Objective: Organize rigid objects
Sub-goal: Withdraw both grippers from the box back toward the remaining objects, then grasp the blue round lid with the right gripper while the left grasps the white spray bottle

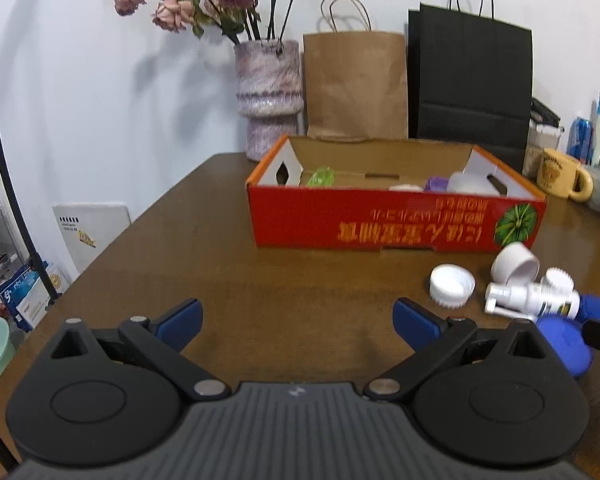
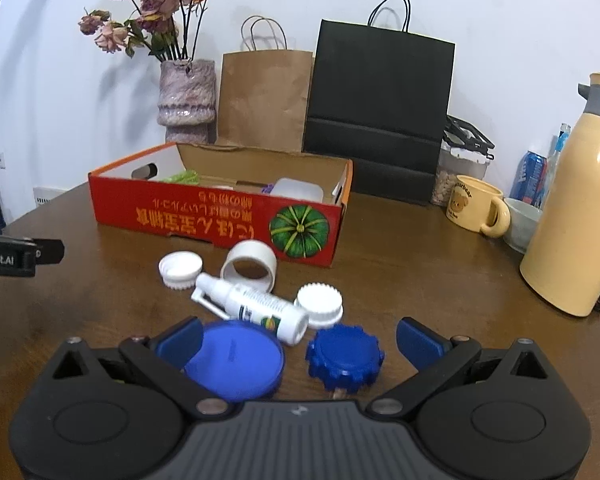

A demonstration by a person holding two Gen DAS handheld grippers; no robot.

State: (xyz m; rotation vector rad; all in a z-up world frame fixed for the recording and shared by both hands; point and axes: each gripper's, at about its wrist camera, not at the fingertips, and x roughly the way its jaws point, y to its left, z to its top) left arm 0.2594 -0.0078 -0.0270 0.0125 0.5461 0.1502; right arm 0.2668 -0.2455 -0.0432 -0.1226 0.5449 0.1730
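Your right tongs [image 2: 298, 340] stand wide apart and hold nothing. They sit low over the loose pile, low in the right wrist frame. This spread suits the broad items directly ahead: the flat blue lid [image 2: 236, 360] lies just inside the left finger, and the ribbed blue cap [image 2: 344, 356] lies between the fingers, nearer the right one. Neither is touched by a pad as far as the view shows.

Your left tongs [image 1: 298, 320] are likewise spread and empty, held over bare bench [image 1: 300, 276] at frame bottom. They appear parked clear of the pile so that the right side can work unobstructed.

Beyond the right tongs, the white spray bottle [image 2: 256, 308] lies on its side, its base overlapping the flat blue lid's far edge. Treat it as likely to roll if you disturb that lid. A white ribbed cap [image 2: 320, 304] stands just right of the bottle. A white open cap [image 2: 180, 270] and a white ring cap [image 2: 252, 266] lie farther back, at frame centre.

The red cardboard box [image 2: 216, 216] stands behind the pile at mid-frame, open side up, already holding a green item, a purple item and a white container. It is probably the collecting point; the pile lies just in front of it, so transfers stay short.
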